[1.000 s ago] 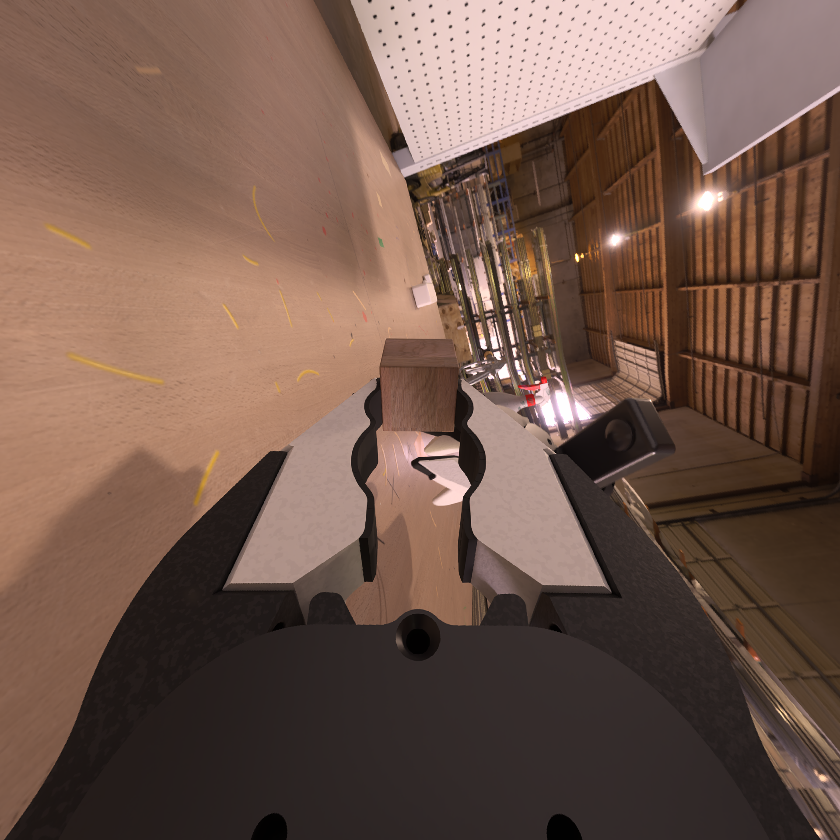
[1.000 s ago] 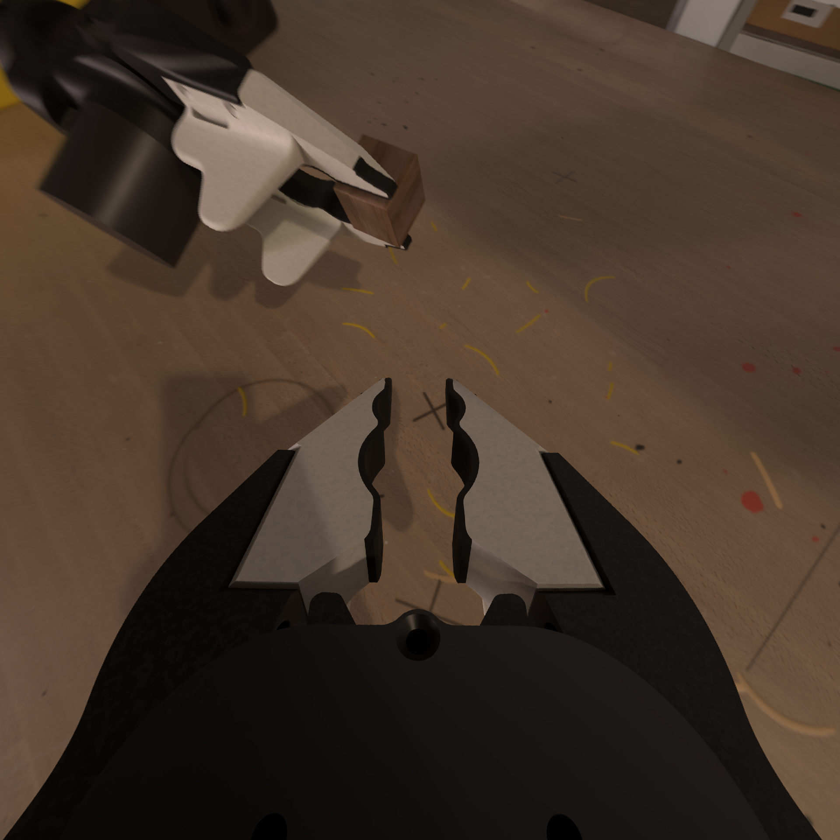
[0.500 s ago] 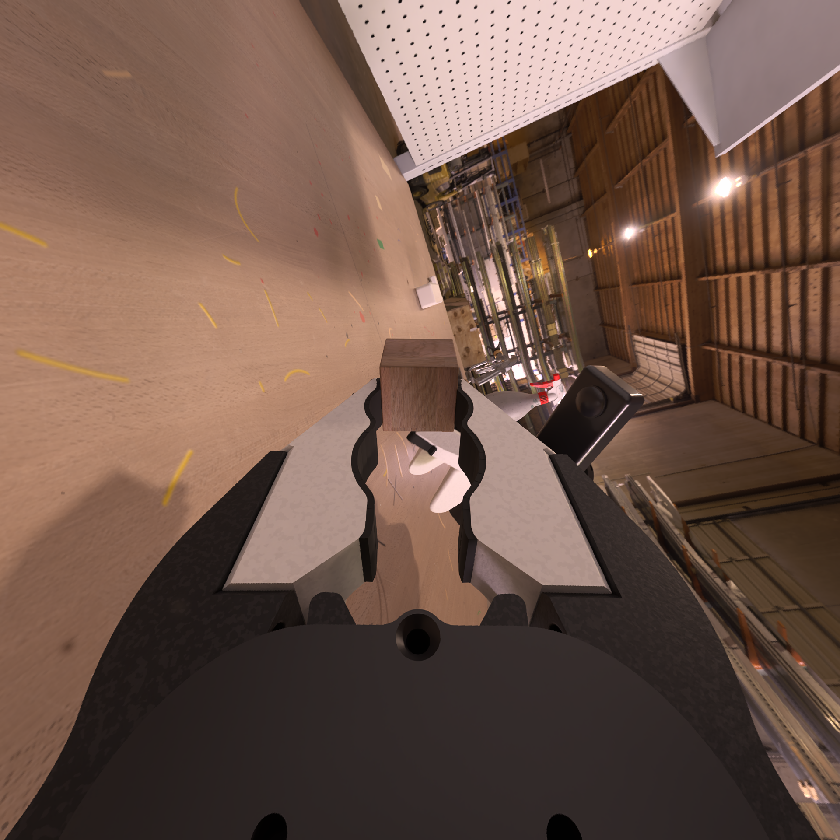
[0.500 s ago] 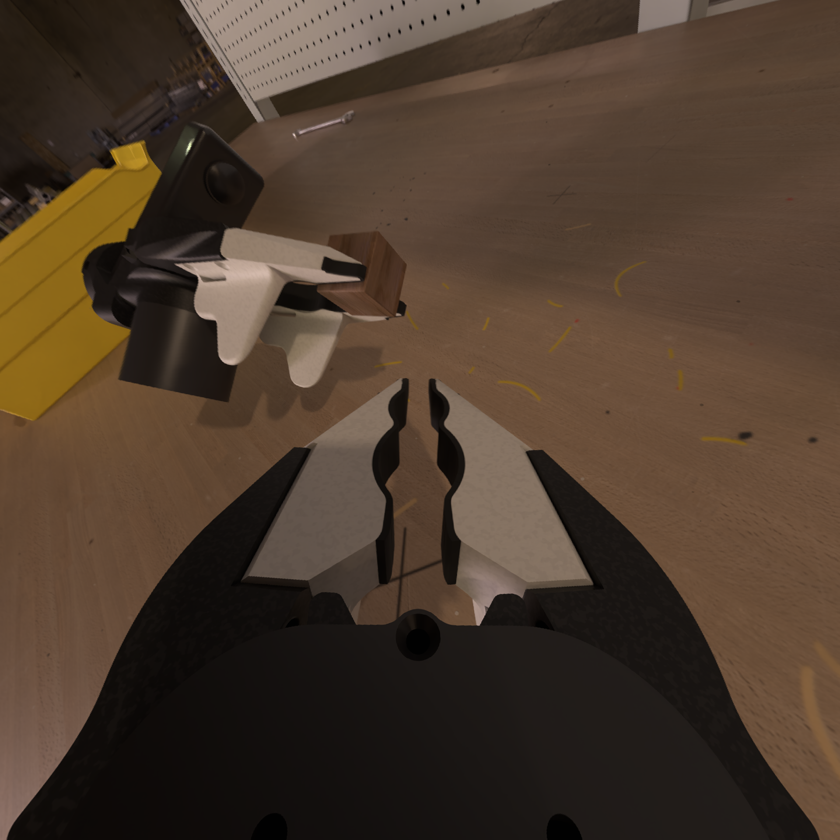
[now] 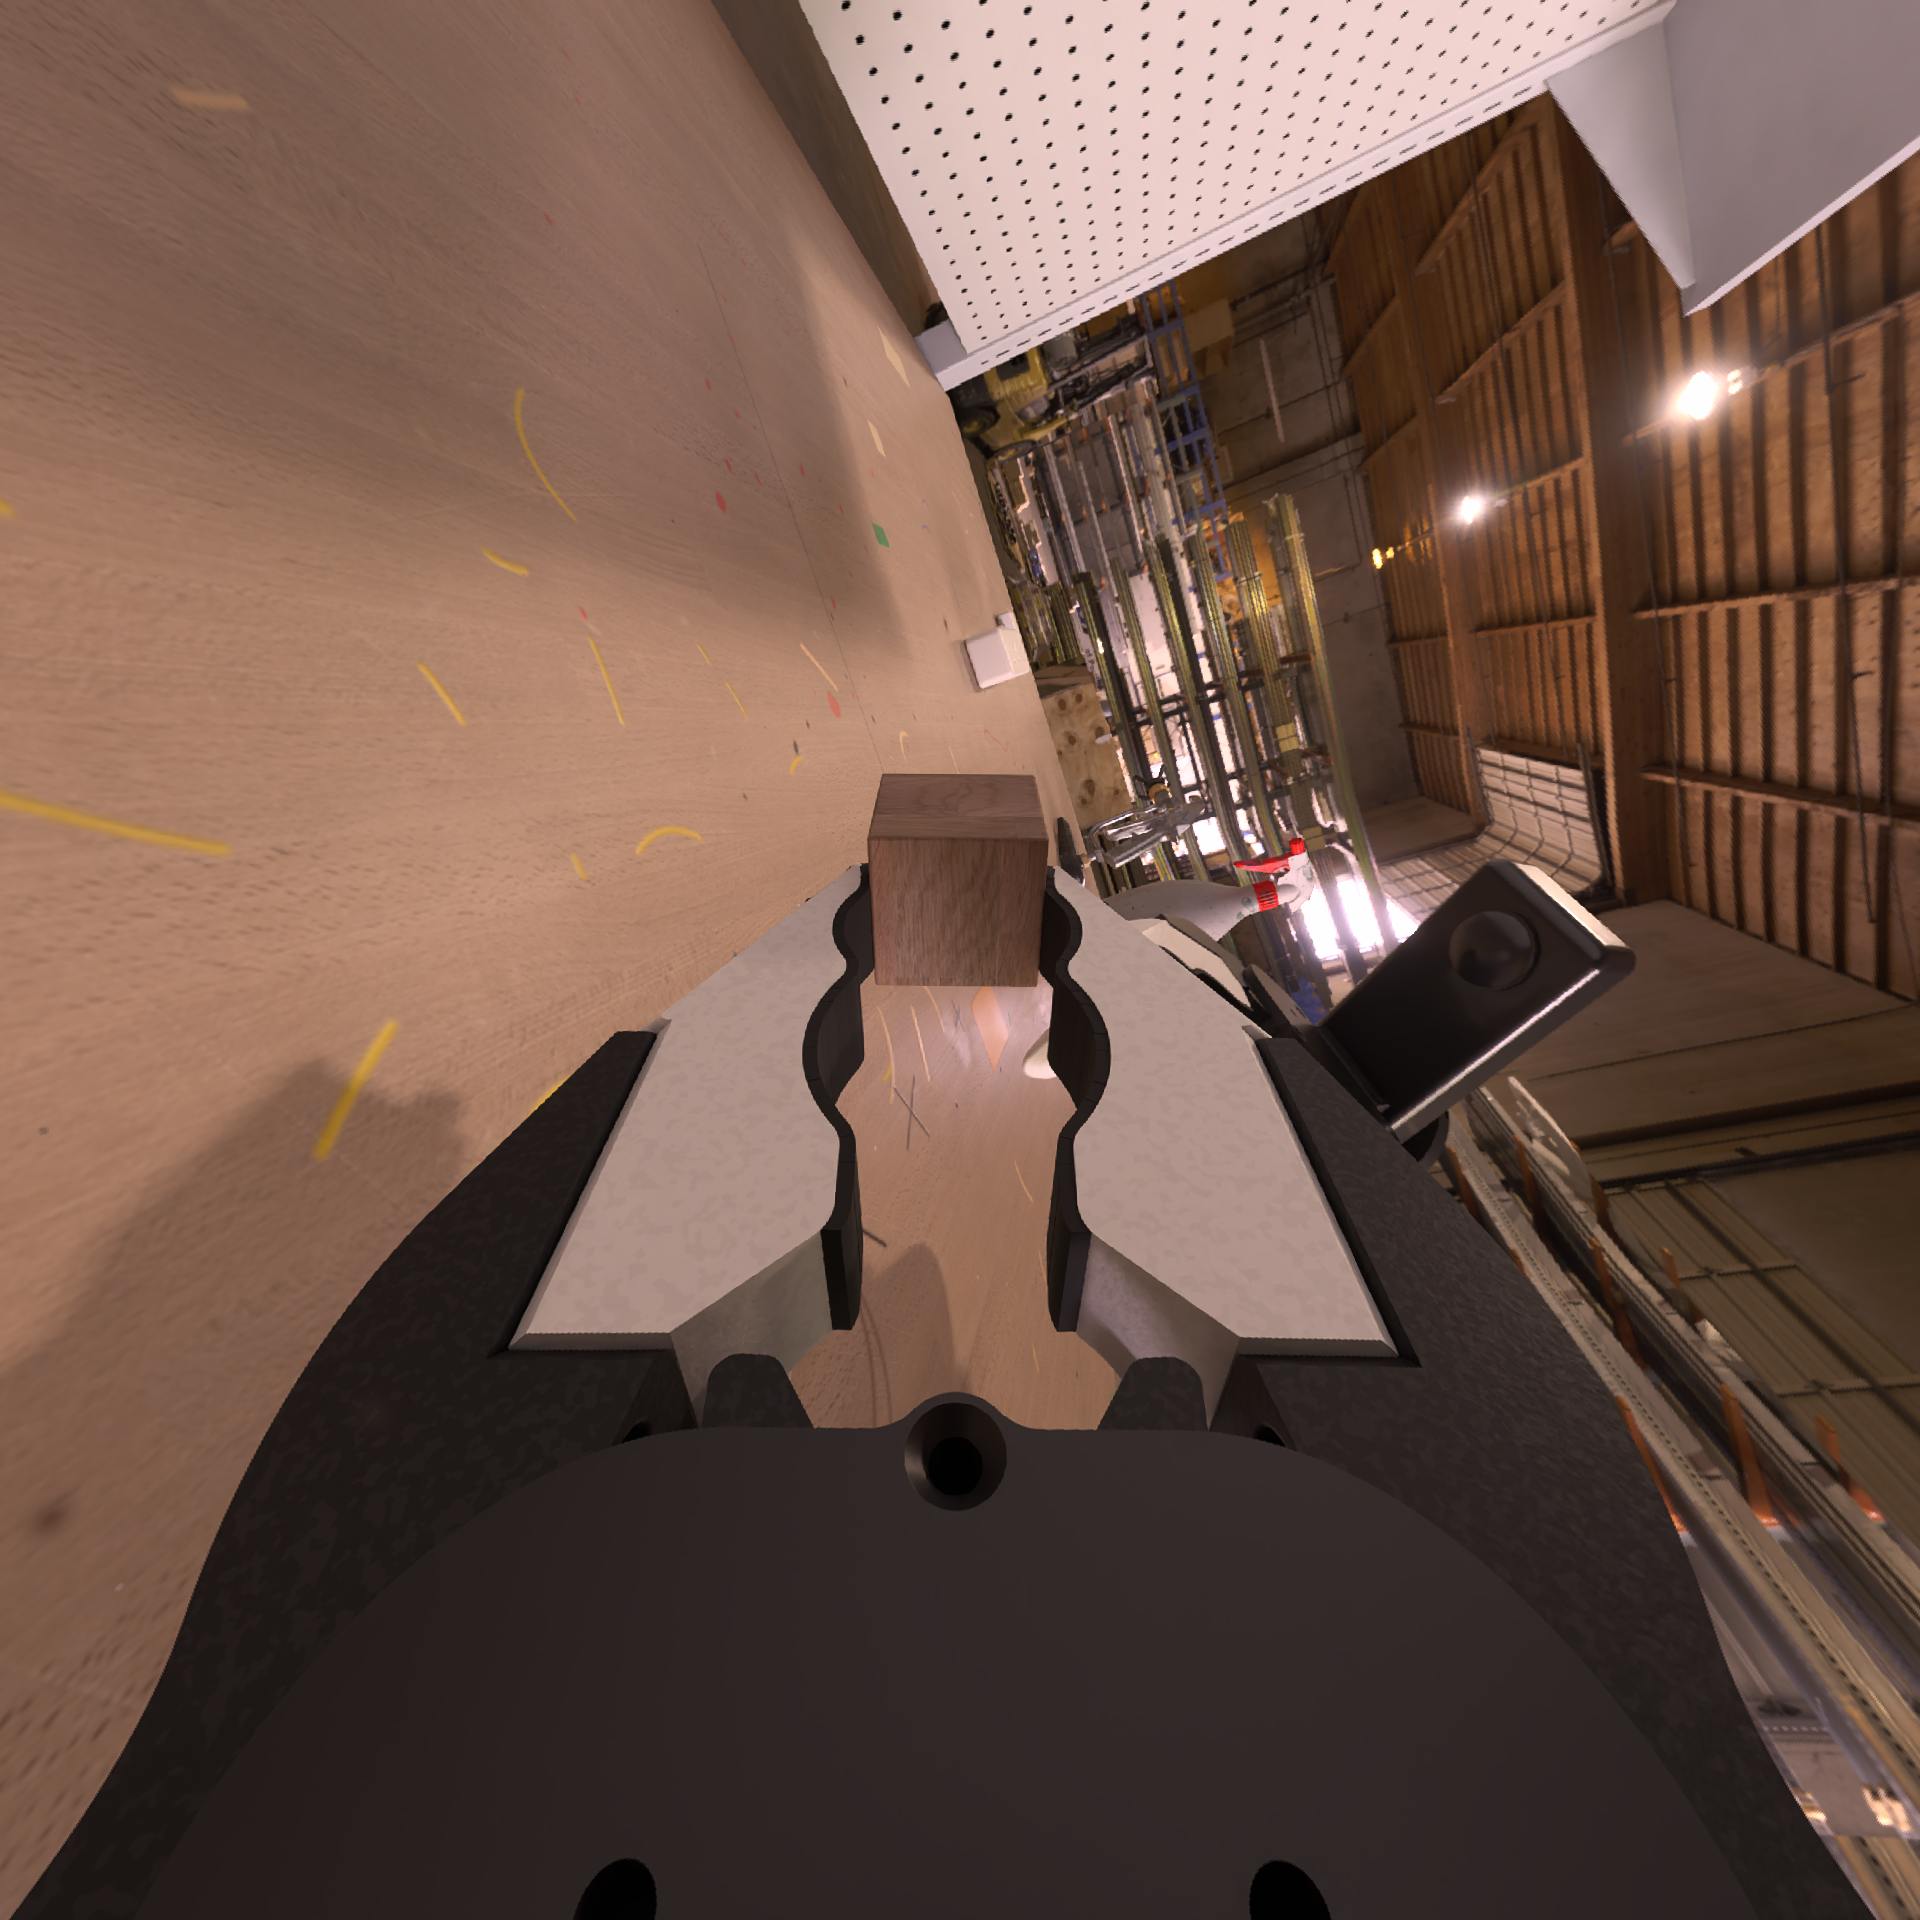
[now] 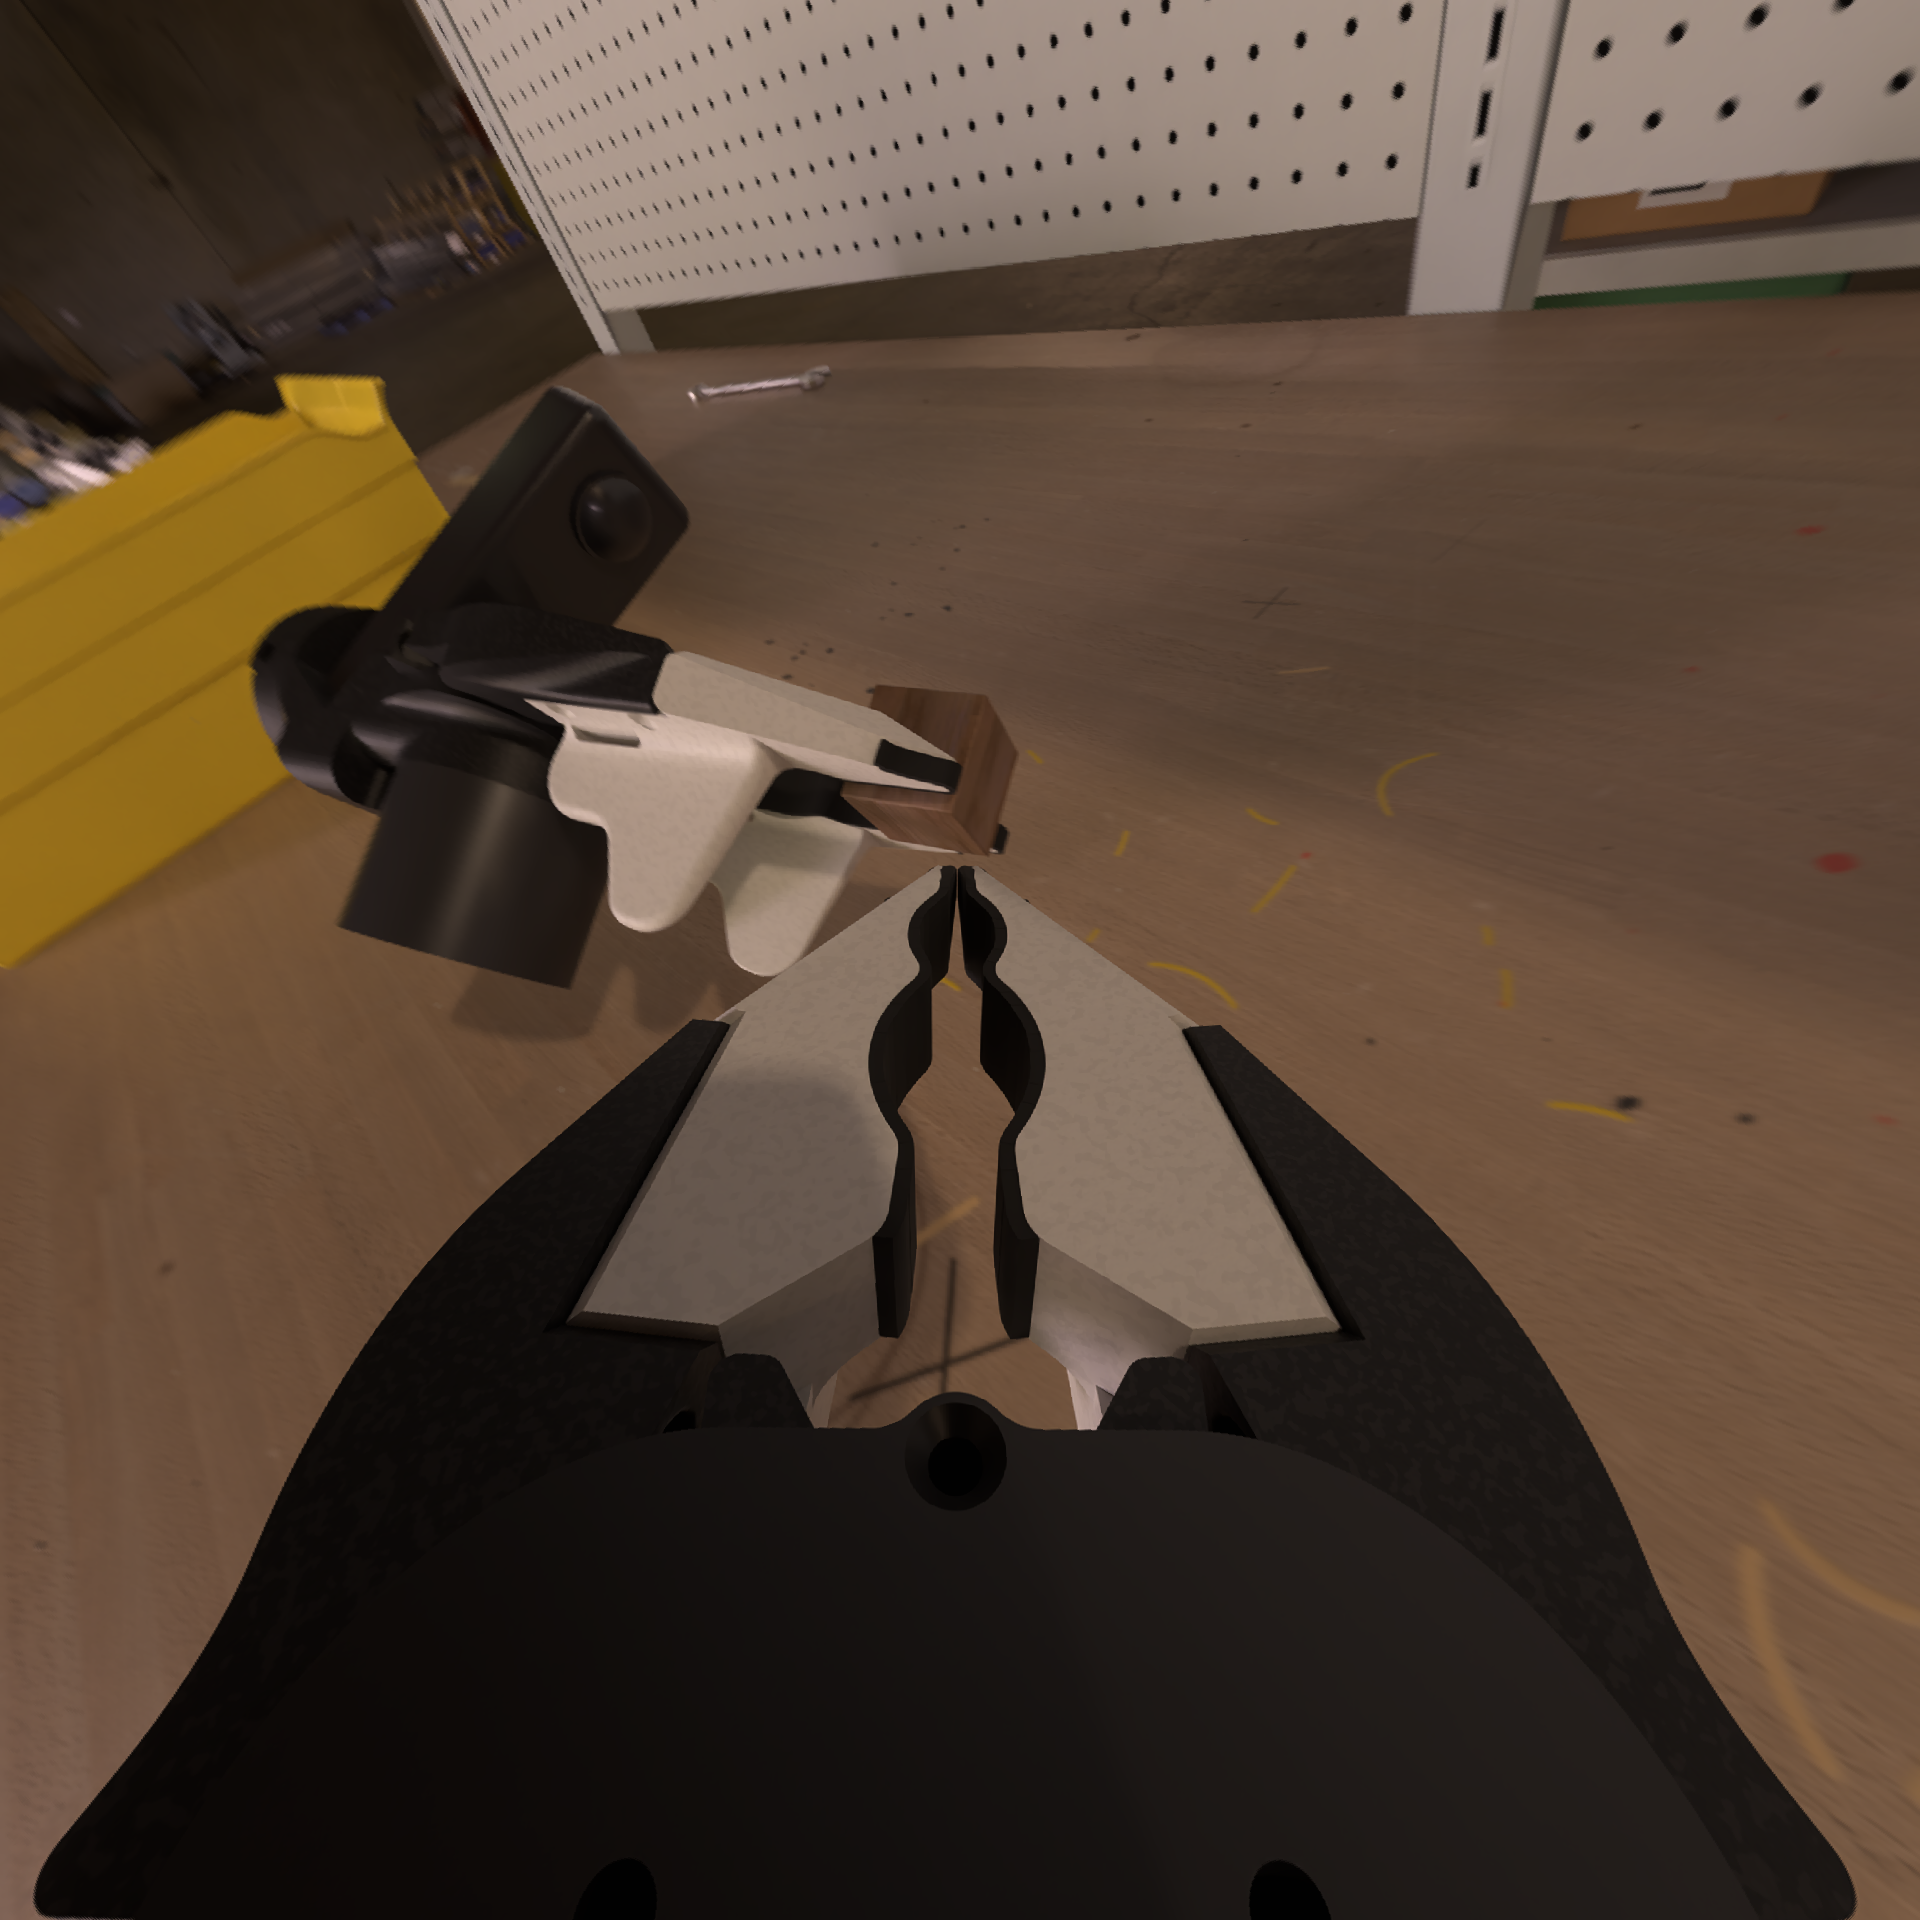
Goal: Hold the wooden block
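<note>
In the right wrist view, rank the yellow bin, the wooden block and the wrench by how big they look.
1. Yellow bin, by far the largest, though cut off at the frame edge.
2. Wooden block, held in the left tool.
3. Wrench, smallest, but it lies farthest back on the workbench, so its true size is unsure.

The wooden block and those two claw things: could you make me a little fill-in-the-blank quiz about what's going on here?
1. The wooden block is clamped by the ____ gripper.
2. The right gripper holds ____.
3. The bin on the workbench is coloured ____.
4. A metal ____ lies near the pegboard.

Missing words: left; nothing; yellow; wrench
</note>
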You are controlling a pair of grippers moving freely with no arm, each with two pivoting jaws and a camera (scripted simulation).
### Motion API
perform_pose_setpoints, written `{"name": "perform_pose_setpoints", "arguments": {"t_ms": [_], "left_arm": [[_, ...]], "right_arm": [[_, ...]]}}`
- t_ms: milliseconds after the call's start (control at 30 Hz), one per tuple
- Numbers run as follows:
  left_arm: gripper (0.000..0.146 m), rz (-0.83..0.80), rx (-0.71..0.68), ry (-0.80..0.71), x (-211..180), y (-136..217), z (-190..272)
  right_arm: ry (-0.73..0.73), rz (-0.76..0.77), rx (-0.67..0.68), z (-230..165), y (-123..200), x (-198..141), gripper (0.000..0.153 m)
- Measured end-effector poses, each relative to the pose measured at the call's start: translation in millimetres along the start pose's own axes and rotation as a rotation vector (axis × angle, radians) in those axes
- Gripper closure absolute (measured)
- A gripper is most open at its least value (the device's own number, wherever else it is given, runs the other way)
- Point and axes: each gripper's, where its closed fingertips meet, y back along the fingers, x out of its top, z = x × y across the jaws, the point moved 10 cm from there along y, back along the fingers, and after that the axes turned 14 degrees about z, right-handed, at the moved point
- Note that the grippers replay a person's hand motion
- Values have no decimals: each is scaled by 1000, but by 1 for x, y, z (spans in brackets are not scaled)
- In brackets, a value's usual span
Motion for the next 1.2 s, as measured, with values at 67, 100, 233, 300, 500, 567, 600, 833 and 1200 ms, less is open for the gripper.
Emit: {"name": "perform_pose_setpoints", "arguments": {"t_ms": [67, 100, 233, 300, 500, 567, 600, 833, 1200], "left_arm": [[115, 7, 6, 4, 1, 1, -1], [115, 14, 10, 3, 2, 3, -2], [115, 37, 11, 21, 6, 6, -4], [115, 34, 8, 37, 5, 5, -5], [115, 27, 12, 9, 5, 4, -3], [115, 35, 10, 16, 5, 5, -3], [115, 36, 15, 17, 5, 5, -4], [115, 43, 34, 16, 4, 4, -5], [115, 16, 18, 39, -1, 2, -3]], "right_arm": [[48, -26, -17, 3, 6, 2, 153], [56, -62, -20, 4, 8, 1, 153], [130, -164, -47, 13, 11, -9, 139], [178, -187, -62, 16, 7, -13, 130], [-91, -159, -32, 24, 0, -20, 125], [-172, -142, -34, 27, 1, -21, 129], [-204, -136, -39, 28, 2, -21, 130], [25, -134, 0, 7, -2, -19, 134], [449, -190, -178, -11, -15, -33, 152]]}}
